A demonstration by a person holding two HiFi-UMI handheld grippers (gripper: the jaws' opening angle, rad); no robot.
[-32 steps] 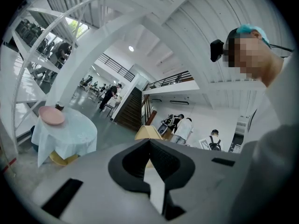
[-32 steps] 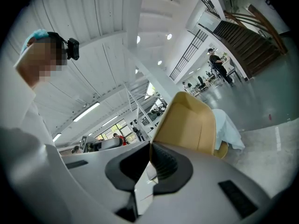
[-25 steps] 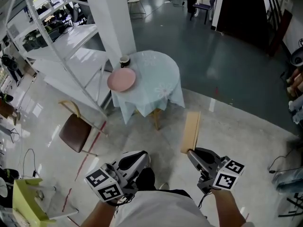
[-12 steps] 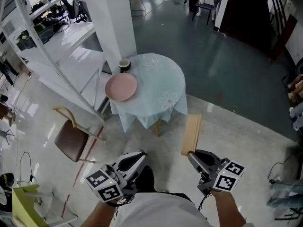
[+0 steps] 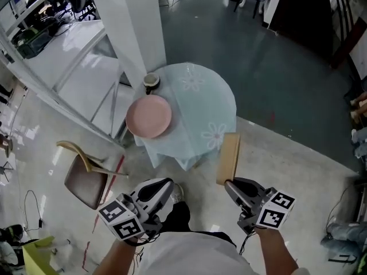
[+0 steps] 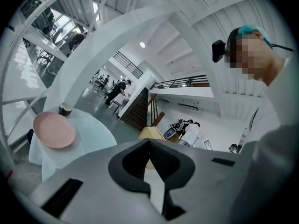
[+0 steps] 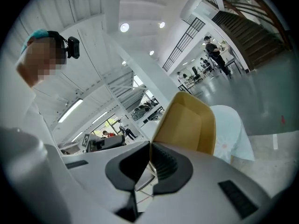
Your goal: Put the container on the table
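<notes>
A tan, tray-like container (image 5: 229, 158) stands on edge in front of me, held by its near rim in my right gripper (image 5: 230, 183), which is shut on it. In the right gripper view the container (image 7: 189, 122) rises just beyond the closed jaws, its hollow side facing the camera. My left gripper (image 5: 167, 183) is shut with nothing in it, left of the container and apart from it. The round table (image 5: 209, 99) with a pale blue flowered cloth lies just ahead; the container's far end overlaps its near edge in the head view. The left gripper view shows the table (image 6: 91, 132) and the container (image 6: 150, 133).
A pink plate (image 5: 149, 116) and a small dark cup (image 5: 151, 81) sit on the table's left side. A white pillar (image 5: 135, 22) and white stair frame stand behind the table. A brown chair (image 5: 85, 173) is on the floor at left.
The table has come nearer and lower in the head view, toward the container's far end. Both grippers keep their places and states.
</notes>
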